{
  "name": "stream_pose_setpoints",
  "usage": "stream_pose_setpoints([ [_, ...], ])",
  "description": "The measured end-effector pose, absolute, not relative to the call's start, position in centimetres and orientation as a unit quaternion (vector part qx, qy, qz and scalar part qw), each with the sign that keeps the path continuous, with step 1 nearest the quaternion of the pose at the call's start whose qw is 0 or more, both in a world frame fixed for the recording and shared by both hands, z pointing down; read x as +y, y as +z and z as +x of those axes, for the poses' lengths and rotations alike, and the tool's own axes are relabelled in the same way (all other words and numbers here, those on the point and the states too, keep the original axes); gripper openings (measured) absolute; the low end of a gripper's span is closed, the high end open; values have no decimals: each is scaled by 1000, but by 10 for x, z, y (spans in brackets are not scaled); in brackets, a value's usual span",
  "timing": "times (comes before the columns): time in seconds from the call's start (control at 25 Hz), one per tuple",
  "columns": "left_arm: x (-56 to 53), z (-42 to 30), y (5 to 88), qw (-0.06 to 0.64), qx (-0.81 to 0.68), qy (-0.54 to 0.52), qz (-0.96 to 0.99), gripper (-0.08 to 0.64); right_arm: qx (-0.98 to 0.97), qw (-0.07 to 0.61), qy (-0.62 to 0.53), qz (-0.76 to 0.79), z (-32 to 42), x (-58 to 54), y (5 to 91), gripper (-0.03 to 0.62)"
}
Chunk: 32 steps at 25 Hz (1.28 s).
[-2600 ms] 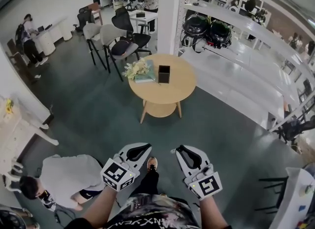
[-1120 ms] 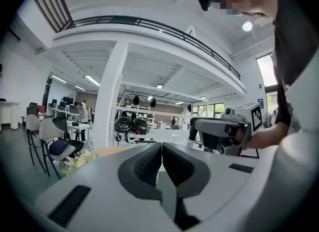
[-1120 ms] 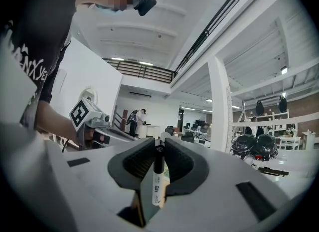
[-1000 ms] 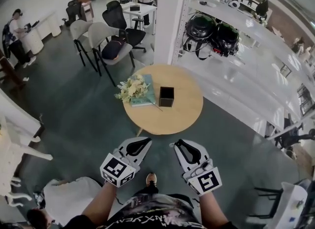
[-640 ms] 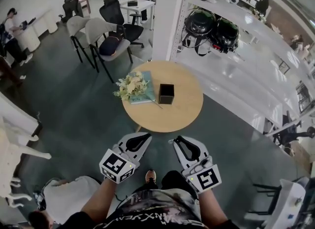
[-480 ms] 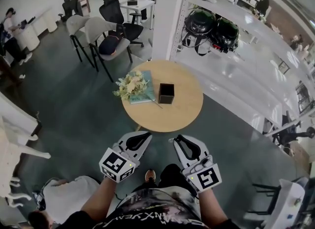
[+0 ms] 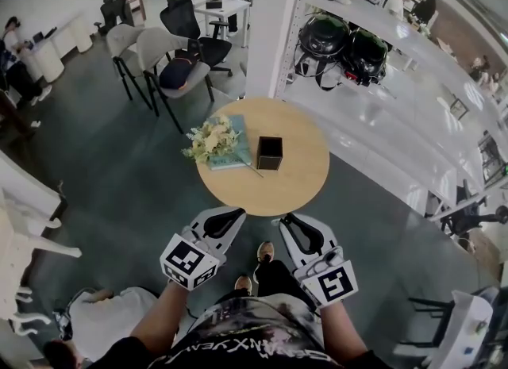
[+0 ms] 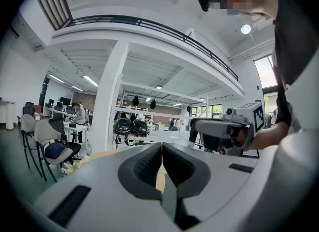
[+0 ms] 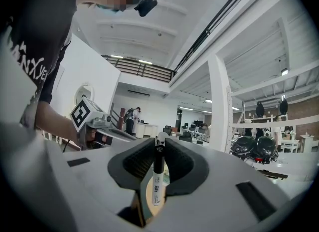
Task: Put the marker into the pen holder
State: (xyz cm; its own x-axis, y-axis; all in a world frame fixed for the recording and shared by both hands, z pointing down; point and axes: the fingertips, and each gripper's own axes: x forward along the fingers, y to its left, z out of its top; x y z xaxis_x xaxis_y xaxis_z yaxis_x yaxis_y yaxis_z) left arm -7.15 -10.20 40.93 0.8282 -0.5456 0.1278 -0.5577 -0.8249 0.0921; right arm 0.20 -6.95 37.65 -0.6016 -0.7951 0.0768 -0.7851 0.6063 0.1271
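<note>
The black square pen holder (image 7: 269, 153) stands upright near the middle of a round wooden table (image 7: 298, 181), well ahead of both grippers. In the right gripper view, a white marker with a black cap (image 9: 158, 176) stands upright between the jaws, and my right gripper (image 9: 159, 143) is shut on it. In the head view the right gripper (image 7: 284, 221) hangs just short of the table's near edge, and the marker is hidden there. My left gripper (image 7: 234, 215) (image 8: 162, 146) is beside it, jaws pressed together with nothing between them.
A bunch of pale flowers (image 7: 209, 140) lies on a teal book (image 7: 236, 142) left of the holder. Grey chairs (image 7: 155, 54) stand beyond the table, with a white pillar (image 7: 270, 26) and white shelving holding helmets (image 7: 345, 42) to the right. A person (image 7: 95, 336) crouches at lower left.
The table has drawn a little closer to the grippers, and the person's shoe has stepped forward between them. Both grippers keep the same pose, the right still holding the marker.
</note>
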Motion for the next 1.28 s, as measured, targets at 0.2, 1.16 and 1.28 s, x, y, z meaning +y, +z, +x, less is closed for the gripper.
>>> stream_pose_setpoints([
  [0.2, -116, -66, 414, 61, -289, 48, 954, 21, -895, 66, -35, 439, 6, -82, 384, 64],
  [1.16, -223, -36, 430, 77, -297, 70, 949, 21, -901, 61, -8, 430, 34, -195, 404, 64],
  [1.28, -239, -31, 432, 81, -298, 74, 948, 21, -902, 61, -4, 428, 39, -212, 406, 64],
])
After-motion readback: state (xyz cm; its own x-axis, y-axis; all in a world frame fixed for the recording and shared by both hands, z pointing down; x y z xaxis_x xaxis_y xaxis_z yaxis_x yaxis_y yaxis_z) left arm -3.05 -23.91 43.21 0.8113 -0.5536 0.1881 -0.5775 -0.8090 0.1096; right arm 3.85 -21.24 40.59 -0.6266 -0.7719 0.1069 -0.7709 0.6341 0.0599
